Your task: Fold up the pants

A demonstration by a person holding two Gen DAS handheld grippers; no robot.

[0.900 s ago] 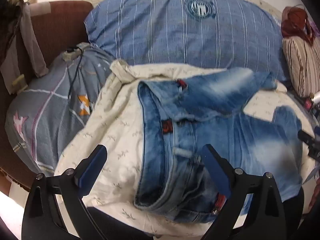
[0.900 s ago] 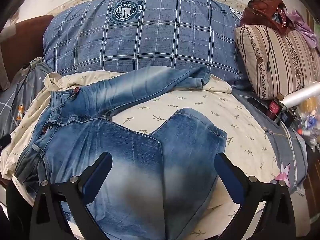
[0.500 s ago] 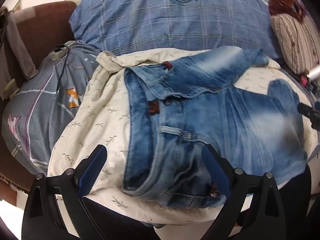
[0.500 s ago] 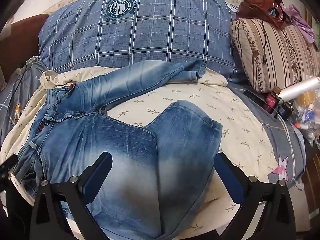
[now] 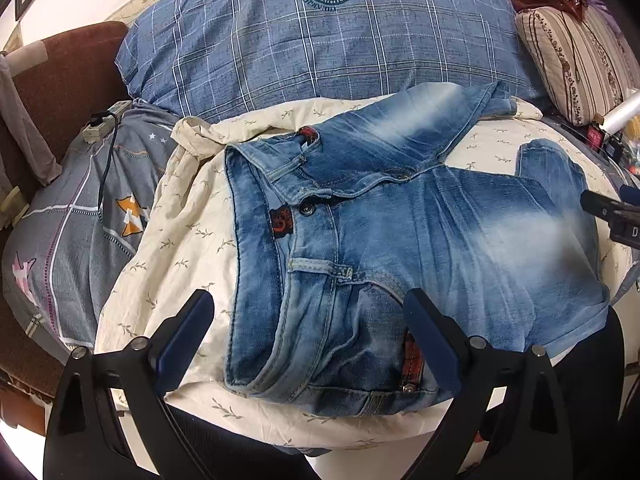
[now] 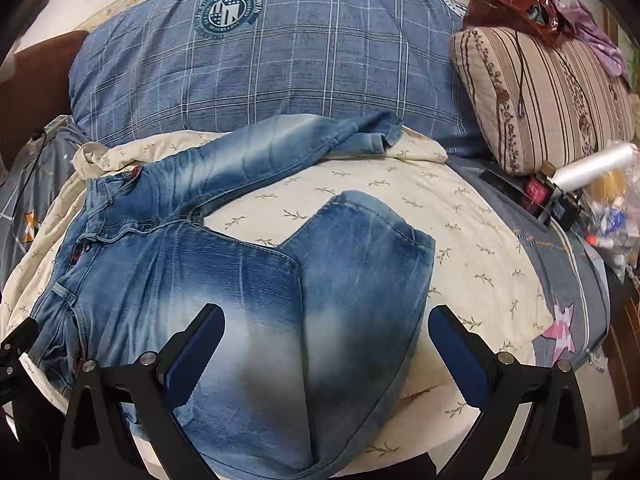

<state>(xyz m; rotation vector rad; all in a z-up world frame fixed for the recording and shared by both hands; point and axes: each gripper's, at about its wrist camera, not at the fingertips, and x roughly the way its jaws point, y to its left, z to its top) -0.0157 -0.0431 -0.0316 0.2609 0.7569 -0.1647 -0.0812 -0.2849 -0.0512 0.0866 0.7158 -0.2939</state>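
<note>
With both tongs spread wide and empty, the left gripper (image 5: pixel 308 340) has been brought nearer the jeans' (image 5: pixel 400 240) waistband (image 5: pixel 252 272), so a first grasp seems imminent.

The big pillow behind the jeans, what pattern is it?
Blue pillow with a white windowpane check and a round crest; clearest in the right wrist view.

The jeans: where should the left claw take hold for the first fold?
Probably the waistband of the jeans, at its near corner, approached from the bed's near edge. The band is a thick, raised edge lying between the open left claw fingers.
</note>
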